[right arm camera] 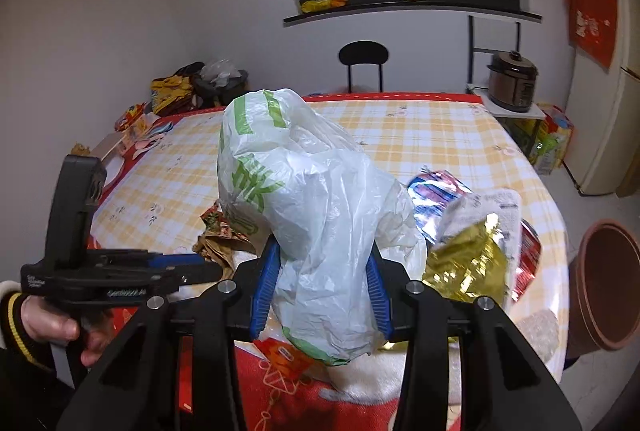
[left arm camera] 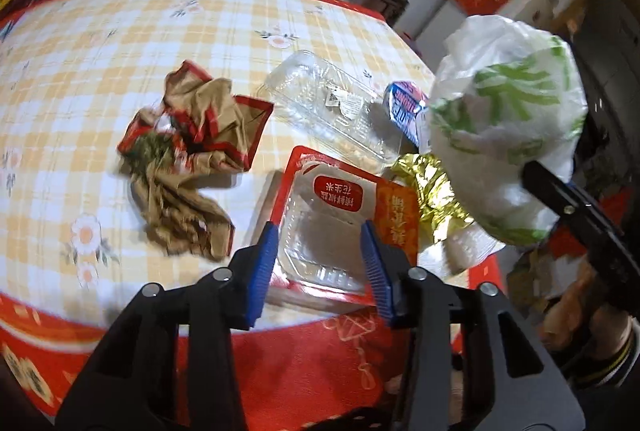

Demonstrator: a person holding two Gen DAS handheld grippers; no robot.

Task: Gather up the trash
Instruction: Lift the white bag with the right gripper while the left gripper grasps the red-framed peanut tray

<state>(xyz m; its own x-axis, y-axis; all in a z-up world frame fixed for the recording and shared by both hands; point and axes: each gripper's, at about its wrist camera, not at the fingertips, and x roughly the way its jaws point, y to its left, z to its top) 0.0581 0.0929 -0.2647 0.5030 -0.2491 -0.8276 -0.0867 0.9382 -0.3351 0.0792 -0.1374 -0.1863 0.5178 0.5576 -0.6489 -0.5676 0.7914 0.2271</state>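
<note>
My left gripper [left arm camera: 320, 263] is shut on a clear plastic snack tray with a red label [left arm camera: 328, 227] at the table's near edge; its blue pads press on both sides of the tray. A white plastic bag with green print [right arm camera: 304, 191] [left arm camera: 504, 119] hangs above the table with my right gripper [right arm camera: 322, 287] shut on it. Loose on the table lie a crumpled brown paper bag with red edges [left arm camera: 192, 151], a clear clamshell box [left arm camera: 328, 103], a blue foil wrapper [left arm camera: 404, 103] [right arm camera: 436, 199] and a gold foil wrapper [left arm camera: 428, 191] [right arm camera: 468, 263].
The table carries a yellow checked cloth [left arm camera: 120, 43] with a red border. A black chair [right arm camera: 363, 59] stands at the far side, a cooker [right arm camera: 512, 83] at the back right. A brown bin [right arm camera: 604, 283] stands on the floor to the right, near a fridge [right arm camera: 612, 135].
</note>
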